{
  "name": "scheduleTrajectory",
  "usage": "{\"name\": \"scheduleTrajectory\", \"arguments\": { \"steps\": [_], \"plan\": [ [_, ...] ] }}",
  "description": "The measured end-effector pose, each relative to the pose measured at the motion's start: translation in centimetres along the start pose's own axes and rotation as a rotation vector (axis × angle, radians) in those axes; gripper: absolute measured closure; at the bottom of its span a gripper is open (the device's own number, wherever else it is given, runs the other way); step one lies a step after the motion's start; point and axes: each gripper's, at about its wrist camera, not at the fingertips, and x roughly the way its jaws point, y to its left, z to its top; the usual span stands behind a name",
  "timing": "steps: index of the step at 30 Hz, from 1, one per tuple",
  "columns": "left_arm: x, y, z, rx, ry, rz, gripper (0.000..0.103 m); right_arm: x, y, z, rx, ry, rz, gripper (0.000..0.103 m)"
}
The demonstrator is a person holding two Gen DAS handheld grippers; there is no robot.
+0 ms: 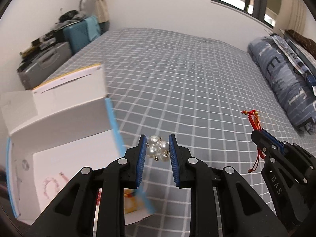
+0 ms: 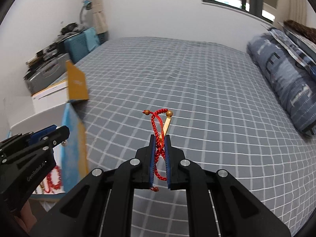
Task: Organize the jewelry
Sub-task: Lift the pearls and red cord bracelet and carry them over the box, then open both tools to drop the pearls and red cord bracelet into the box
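Observation:
My left gripper [image 1: 157, 144] is shut on a cluster of white pearls [image 1: 158, 150] with small gold links, held above the checked bed. It shows from the side in the right wrist view as the left gripper [image 2: 59, 131], at the left edge. My right gripper [image 2: 160, 141] is shut on a red braided bracelet [image 2: 158, 130] with gold beads, whose loop sticks up past the fingertips. In the left wrist view the right gripper [image 1: 258, 133] holds the same red bracelet [image 1: 254, 118] at the right. An open white box [image 1: 65, 138] with blue edges lies at the left, with pink and red jewelry blurred inside.
The bed [image 1: 187, 75] has a grey sheet with white checks. A folded blue patterned quilt [image 1: 280, 75] lies along its right side. Suitcases and clutter [image 1: 59, 45] stand by the wall at the far left. A yellow box flap [image 2: 77, 85] stands up at the left.

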Motion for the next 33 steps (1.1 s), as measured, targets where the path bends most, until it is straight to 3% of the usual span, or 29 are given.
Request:
{"name": "scheduleTrajectory", "arguments": {
  "steps": [13, 20, 24, 33],
  "plan": [
    [-3.4, 14.0, -4.1, -0.163, -0.014, 0.148, 0.080, -0.4, 14.7, -1.1, -0.187, -0.027, 0.181, 0.095],
    [-4.3, 19.7, -6.6, -0.234, 0.001, 0.221, 0.080, 0.8, 21.3, -2.7, -0.282, -0.009, 0.247, 0.095],
    [-3.8, 22.4, -8.2, -0.263, 0.032, 0.246, 0.080, 2.5, 23.7, -4.0, -0.318, 0.031, 0.248, 0.095],
    [-0.5, 24.8, -9.8, -0.302, 0.135, 0.233, 0.080, 7.1, 24.3, -5.0, -0.280, 0.175, 0.236, 0.095]
  ]
}}
